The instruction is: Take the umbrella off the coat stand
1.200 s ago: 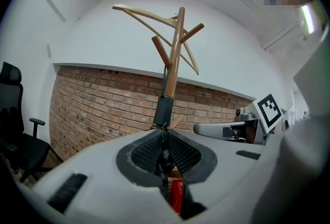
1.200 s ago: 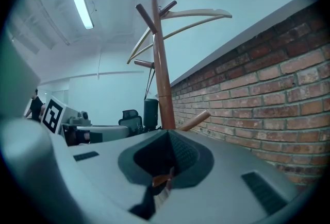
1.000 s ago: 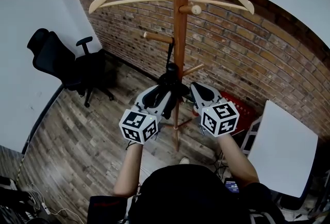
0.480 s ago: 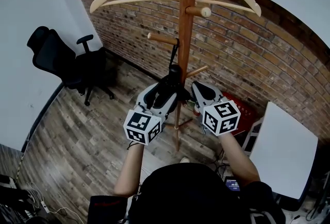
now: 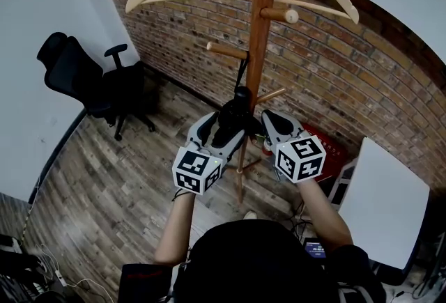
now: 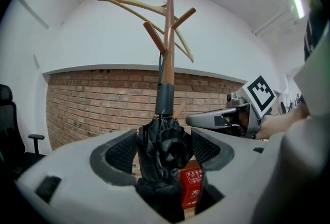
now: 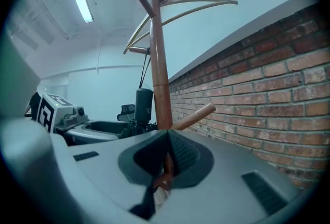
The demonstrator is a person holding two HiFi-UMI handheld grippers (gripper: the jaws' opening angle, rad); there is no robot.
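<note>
Opening around the hanging umbrella (image 6: pixel 160 166), left gripper (image 6: pixel 164 136) likely lines up a hold; right gripper (image 7: pixel 167 133) idles closed, right of stand (image 7: pixel 159 63).

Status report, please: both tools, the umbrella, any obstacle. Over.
Left tool opening, umbrella between its jaws. Right tool shut, empty, near coat stand. Umbrella hangs by strap on peg; pole close behind.

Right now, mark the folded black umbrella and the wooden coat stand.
Folded black umbrella (image 6: pixel 160 151): left gripper view, bunched canopy.
Wooden coat stand (image 5: pixel 258 51): head view, upright pole.
</note>
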